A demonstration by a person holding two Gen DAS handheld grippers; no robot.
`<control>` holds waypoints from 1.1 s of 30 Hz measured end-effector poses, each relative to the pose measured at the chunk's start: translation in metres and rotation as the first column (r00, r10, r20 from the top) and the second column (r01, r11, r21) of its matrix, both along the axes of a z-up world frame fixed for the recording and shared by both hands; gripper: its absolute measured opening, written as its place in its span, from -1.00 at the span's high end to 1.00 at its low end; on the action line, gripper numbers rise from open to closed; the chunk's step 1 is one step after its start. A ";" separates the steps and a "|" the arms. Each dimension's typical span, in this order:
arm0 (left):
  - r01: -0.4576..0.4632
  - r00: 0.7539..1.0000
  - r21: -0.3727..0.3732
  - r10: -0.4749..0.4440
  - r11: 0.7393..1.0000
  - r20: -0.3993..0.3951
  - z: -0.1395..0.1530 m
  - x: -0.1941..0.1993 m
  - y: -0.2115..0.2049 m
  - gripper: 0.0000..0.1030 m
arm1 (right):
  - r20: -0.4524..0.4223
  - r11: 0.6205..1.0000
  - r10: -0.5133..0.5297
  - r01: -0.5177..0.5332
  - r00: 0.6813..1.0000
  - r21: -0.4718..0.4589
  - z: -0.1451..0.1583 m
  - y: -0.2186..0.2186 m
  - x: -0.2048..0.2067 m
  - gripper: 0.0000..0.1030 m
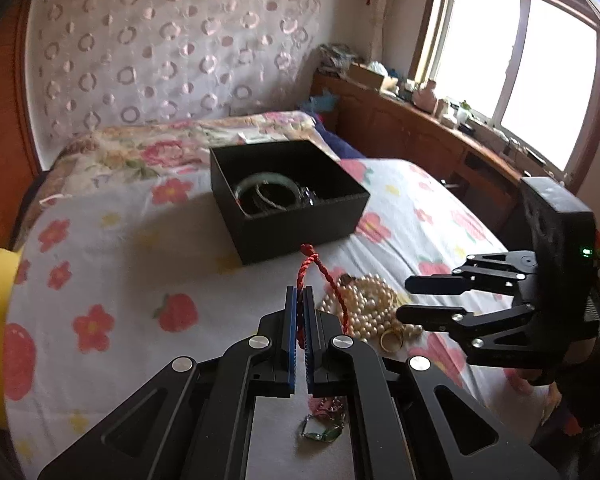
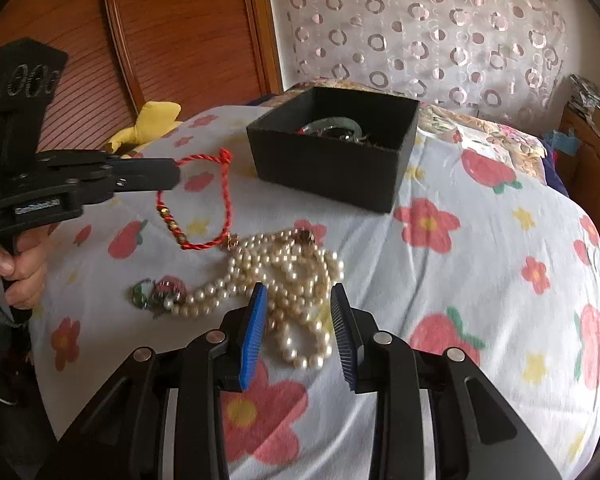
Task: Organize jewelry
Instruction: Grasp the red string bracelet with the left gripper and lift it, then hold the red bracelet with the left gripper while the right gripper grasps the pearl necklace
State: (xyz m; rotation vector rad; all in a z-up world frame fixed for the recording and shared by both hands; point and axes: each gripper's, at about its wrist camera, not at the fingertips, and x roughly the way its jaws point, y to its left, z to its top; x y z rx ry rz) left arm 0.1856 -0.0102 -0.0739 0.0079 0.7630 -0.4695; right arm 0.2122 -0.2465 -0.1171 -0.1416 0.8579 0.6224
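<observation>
My left gripper is shut on a red cord bracelet with gold beads; it also shows in the right wrist view, hanging partly lifted above the bed. My right gripper is open just above a pile of pearl necklace, which also shows in the left wrist view. A gold ring lies by the pearls. A green and pink beaded piece lies to their left. A black open box behind holds a jade bangle and other bracelets.
Everything rests on a flowered bedsheet. A yellow cushion lies at the bed's far left. A wooden headboard shelf with clutter runs under the window.
</observation>
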 end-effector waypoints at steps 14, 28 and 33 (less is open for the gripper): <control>-0.052 0.998 -0.026 0.052 0.998 0.019 0.003 -0.002 0.022 0.96 | -0.039 0.997 -0.051 0.049 0.998 -0.054 -0.013 0.006 0.030 0.48; -0.064 0.998 -0.032 0.065 0.997 0.028 0.001 -0.005 0.028 0.96 | -0.027 0.999 -0.017 0.015 0.999 -0.050 -0.009 0.010 0.022 0.85; -0.066 0.997 -0.031 0.067 0.997 0.039 0.004 -0.010 0.027 0.96 | 0.039 1.000 -0.014 0.015 0.999 -0.005 0.014 0.008 0.011 0.85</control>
